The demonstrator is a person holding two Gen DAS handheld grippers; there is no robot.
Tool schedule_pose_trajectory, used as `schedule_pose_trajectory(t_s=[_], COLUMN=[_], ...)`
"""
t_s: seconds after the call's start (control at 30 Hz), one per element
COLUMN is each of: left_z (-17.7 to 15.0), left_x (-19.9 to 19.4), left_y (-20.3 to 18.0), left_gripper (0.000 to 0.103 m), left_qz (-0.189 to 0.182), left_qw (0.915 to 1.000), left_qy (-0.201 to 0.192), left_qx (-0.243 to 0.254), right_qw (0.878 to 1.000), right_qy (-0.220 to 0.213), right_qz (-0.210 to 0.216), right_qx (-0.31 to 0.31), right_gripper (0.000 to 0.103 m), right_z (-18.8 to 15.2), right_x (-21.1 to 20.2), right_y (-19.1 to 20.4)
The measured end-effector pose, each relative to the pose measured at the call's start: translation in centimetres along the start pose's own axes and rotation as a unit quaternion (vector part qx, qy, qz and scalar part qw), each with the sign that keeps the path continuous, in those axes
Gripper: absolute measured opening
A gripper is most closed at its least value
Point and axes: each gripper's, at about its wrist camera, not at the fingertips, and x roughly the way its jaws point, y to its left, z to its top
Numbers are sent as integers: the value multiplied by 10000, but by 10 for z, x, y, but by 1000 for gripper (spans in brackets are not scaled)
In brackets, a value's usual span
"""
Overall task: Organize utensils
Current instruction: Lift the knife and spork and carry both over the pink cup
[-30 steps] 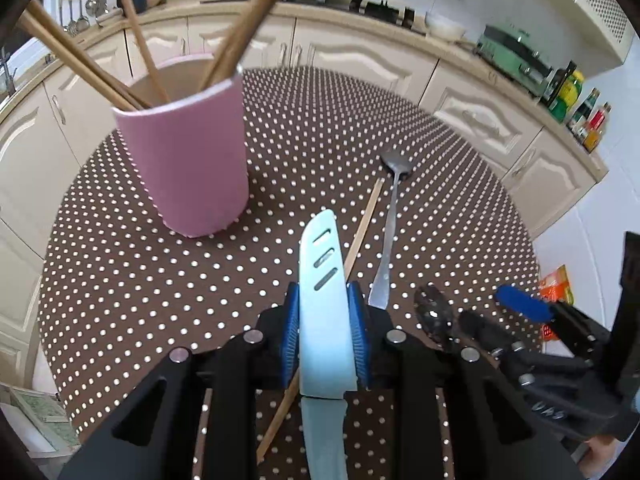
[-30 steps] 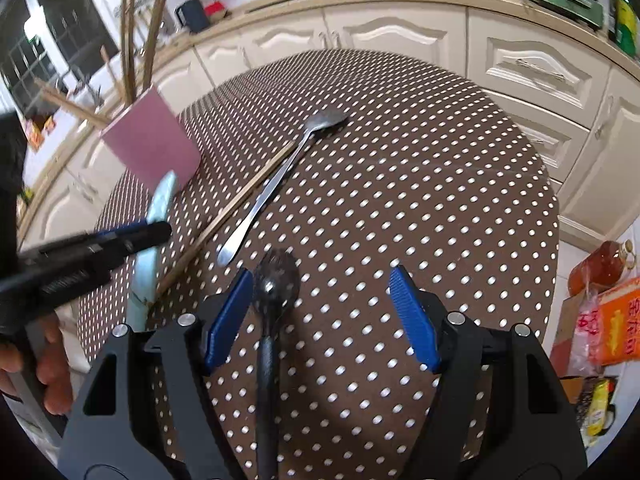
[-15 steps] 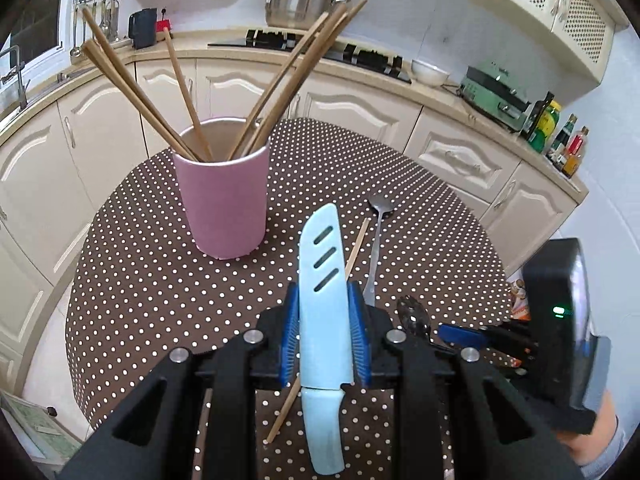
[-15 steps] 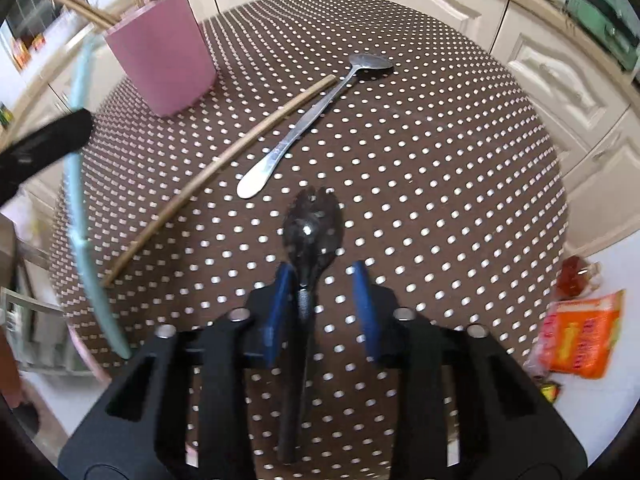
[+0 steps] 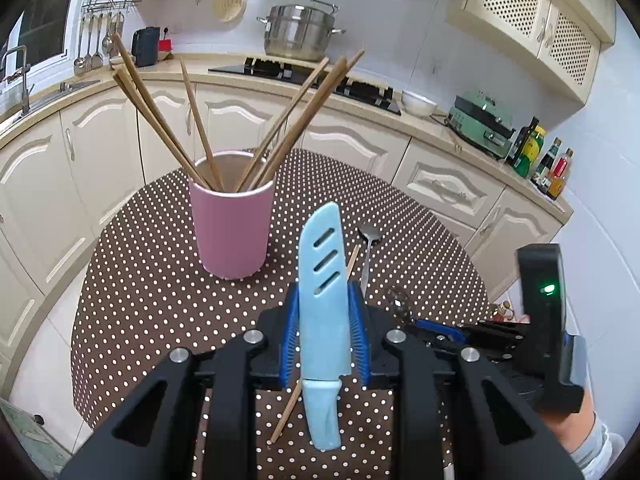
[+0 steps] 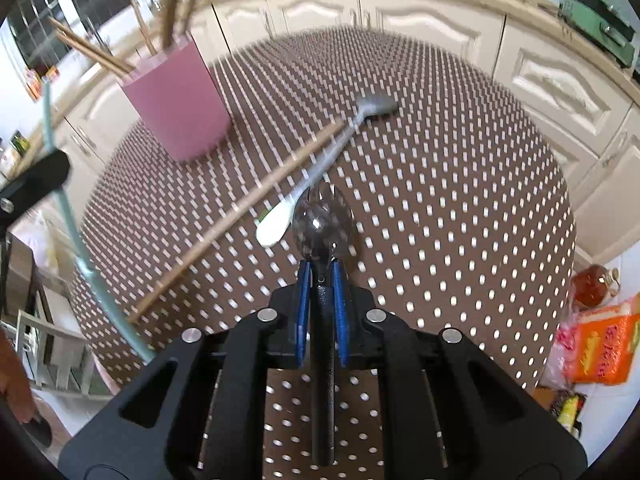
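Observation:
My left gripper [image 5: 323,316] is shut on a light blue knife [image 5: 323,280], blade pointing up and forward, held above the table. A pink cup [image 5: 233,228] with several wooden chopsticks stands ahead and left of it. My right gripper [image 6: 320,280] is shut on a black-handled spork [image 6: 322,224], lifted just above the table. A loose chopstick [image 6: 240,212] and a silver spoon [image 6: 340,140] lie side by side on the dotted tablecloth between the spork and the cup [image 6: 176,104]. The knife [image 6: 76,232] shows edge-on at the left of the right wrist view.
The round table [image 5: 140,300] has a brown polka-dot cloth. Cream kitchen cabinets [image 5: 440,176] curve behind it, with a steel pot [image 5: 298,34], hob and bottles [image 5: 536,148] on the counter. Orange packets [image 6: 600,344] lie on the floor at the right.
My right gripper closed on the spork and lifted it off the cloth. My left gripper rose and drew back with the knife, so the cup looks farther away.

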Motion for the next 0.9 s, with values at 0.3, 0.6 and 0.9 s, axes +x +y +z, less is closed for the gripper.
schedule_pose_trajectory(t_s=[0.3,0.6,0.9], left_z=[12,29,63], left_x=[-11,-25,-50], left_y=[0,8,21], left_gripper=[24,24,24], left_qz=[-79,-146,-36], left_qw=[9997,9988,9956], left_qy=[-217,-468,-930], left_qx=[28,-54,-66], right_qw=[9915,9689,9443], right_qy=[-1089,-2092,-2817], right_qz=[652,1291,1685], right_qx=[267,265,-249], right_gripper=[12,12,12], right_z=[20,48,85], right_x=[-42,-71,-88], right_y=[4,11,56])
